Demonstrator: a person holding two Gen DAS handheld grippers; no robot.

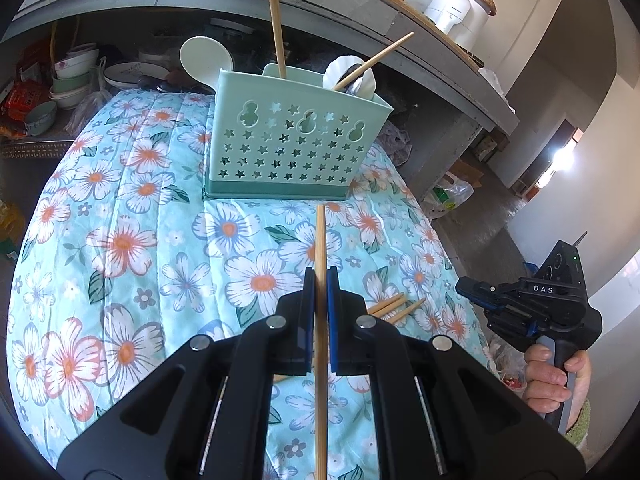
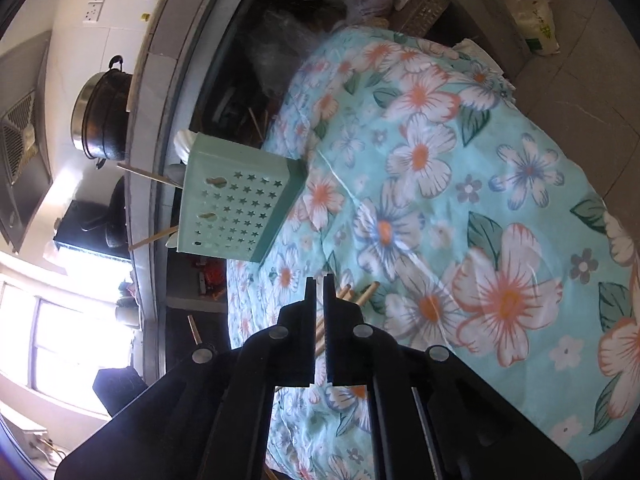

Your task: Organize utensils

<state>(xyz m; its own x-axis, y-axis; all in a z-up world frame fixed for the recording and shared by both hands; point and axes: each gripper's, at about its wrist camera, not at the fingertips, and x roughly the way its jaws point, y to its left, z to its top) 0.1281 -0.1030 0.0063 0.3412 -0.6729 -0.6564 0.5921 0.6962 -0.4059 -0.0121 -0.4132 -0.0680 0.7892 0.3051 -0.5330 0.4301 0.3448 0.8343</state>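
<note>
A mint green utensil holder (image 1: pixel 296 140) with star holes stands on the floral cloth at the far side; it holds two wooden chopsticks (image 1: pixel 277 32), a white spoon (image 1: pixel 206 58) and a ladle. My left gripper (image 1: pixel 320 280) is shut on a wooden chopstick (image 1: pixel 320 240), held in front of the holder and pointing at its base. Loose chopsticks (image 1: pixel 394 307) lie on the cloth to its right. My right gripper (image 2: pixel 319 280) is nearly shut and empty, hovering over those loose chopsticks (image 2: pixel 366 294); the holder (image 2: pixel 236 208) shows to its upper left. The right gripper also shows in the left wrist view (image 1: pixel 480 292).
The floral cloth (image 1: pixel 160 240) covers a small table. A grey counter (image 1: pixel 440 52) runs behind, with bowls (image 1: pixel 72 76) stacked beneath and a white appliance (image 1: pixel 460 10) on top. A black pot (image 2: pixel 102 114) sits on the counter. Bags (image 1: pixel 448 196) lie on the floor.
</note>
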